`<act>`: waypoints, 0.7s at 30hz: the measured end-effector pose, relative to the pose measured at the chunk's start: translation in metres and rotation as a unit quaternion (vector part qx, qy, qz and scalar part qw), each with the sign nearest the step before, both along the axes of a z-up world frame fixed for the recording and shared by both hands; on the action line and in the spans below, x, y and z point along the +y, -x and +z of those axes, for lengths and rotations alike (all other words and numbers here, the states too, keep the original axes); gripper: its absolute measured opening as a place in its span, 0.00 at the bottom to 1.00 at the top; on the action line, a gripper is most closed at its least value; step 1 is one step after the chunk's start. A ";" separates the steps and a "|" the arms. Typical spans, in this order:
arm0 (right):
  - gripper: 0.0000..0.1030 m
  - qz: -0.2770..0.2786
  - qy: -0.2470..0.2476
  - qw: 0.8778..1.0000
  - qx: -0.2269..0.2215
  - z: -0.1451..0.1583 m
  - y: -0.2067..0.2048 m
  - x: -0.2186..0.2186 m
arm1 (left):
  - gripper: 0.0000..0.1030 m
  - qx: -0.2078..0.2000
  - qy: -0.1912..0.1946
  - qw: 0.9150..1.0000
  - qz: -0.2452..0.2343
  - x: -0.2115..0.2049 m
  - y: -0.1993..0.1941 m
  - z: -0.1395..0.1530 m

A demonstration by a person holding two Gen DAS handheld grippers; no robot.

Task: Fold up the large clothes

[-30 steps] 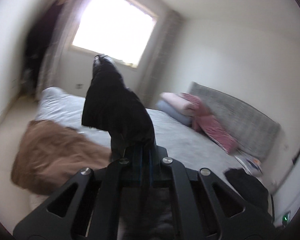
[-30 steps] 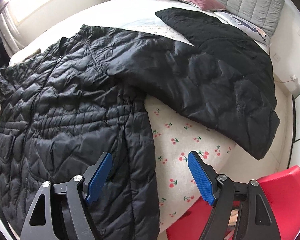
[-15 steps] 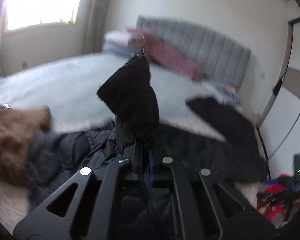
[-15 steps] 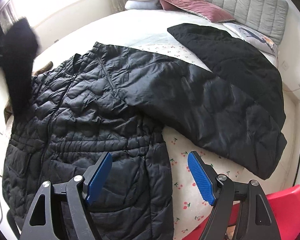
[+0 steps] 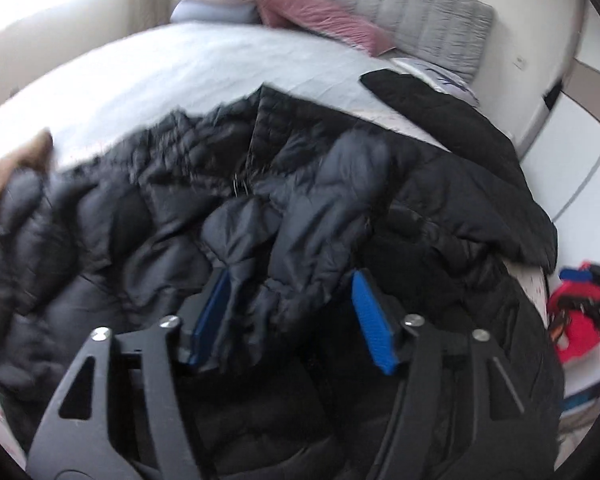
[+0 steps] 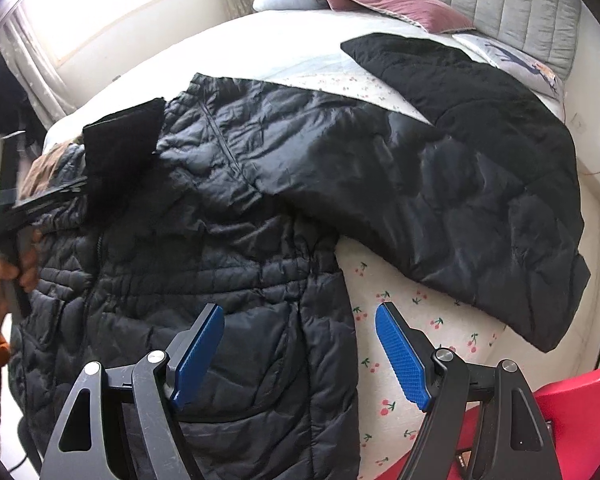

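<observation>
The black quilted jacket (image 6: 228, 248) lies front-up across the bed (image 6: 324, 60), one sleeve (image 5: 324, 216) thrown in over its chest and the other sleeve (image 6: 472, 176) spread out toward the headboard. The left gripper (image 5: 292, 312) has just been opening; its fingers now stand apart with the folded sleeve loose between them, seemingly untouched by the pads, though that view is blurred. The right gripper (image 6: 300, 356) hovers wide open and empty over the hem. The risk: this slippery, puffy sleeve may spring back or slide off, and lifting the left gripper carelessly could snag and drag it, undoing the fold.
</observation>
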State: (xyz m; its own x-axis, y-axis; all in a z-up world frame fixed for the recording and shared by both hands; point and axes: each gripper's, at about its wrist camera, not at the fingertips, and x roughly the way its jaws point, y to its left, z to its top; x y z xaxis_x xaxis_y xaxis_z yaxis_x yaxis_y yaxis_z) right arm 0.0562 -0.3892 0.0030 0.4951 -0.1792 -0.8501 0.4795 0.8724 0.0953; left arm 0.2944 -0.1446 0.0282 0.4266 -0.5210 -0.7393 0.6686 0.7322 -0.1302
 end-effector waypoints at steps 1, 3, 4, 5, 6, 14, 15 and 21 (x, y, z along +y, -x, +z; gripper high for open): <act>0.77 -0.005 -0.007 1.000 -0.001 -0.003 0.001 -0.004 | 0.68 -0.009 0.002 1.000 -0.005 0.003 0.000 0.004; 0.77 -0.016 -0.025 1.000 -0.003 -0.006 0.005 -0.011 | 0.69 -0.023 0.006 1.000 -0.005 0.008 -0.001 0.013; 0.77 -0.021 -0.033 0.999 -0.004 -0.007 0.007 -0.014 | 0.69 -0.022 0.009 1.000 -0.002 0.010 -0.003 0.014; 0.77 -0.025 -0.041 0.999 -0.005 -0.007 0.010 -0.016 | 0.70 -0.020 0.012 1.000 0.003 0.009 -0.006 0.013; 0.77 -0.028 -0.044 0.999 -0.005 -0.006 0.014 -0.018 | 0.69 -0.009 0.015 1.000 0.011 0.005 -0.014 0.006; 0.77 -0.066 -0.026 0.997 -0.001 0.005 0.061 -0.042 | 0.71 0.058 -0.031 0.998 0.024 -0.031 -0.029 -0.072; 0.77 -0.072 -0.027 0.997 -0.001 0.006 0.067 -0.046 | 0.72 0.049 -0.035 0.998 0.023 -0.033 -0.027 -0.073; 0.77 -0.139 -0.049 0.989 -0.014 0.006 0.112 -0.085 | 0.73 0.050 -0.028 0.998 0.039 -0.020 -0.017 -0.047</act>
State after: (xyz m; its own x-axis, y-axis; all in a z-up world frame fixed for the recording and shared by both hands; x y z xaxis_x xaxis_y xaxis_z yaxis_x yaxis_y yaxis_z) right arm -0.0556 -0.4744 0.0092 0.4625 -0.2297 -0.8563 0.6948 0.6939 0.1892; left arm 0.3112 -0.1650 -0.0183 0.3868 -0.4454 -0.8075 0.5947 0.7897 -0.1507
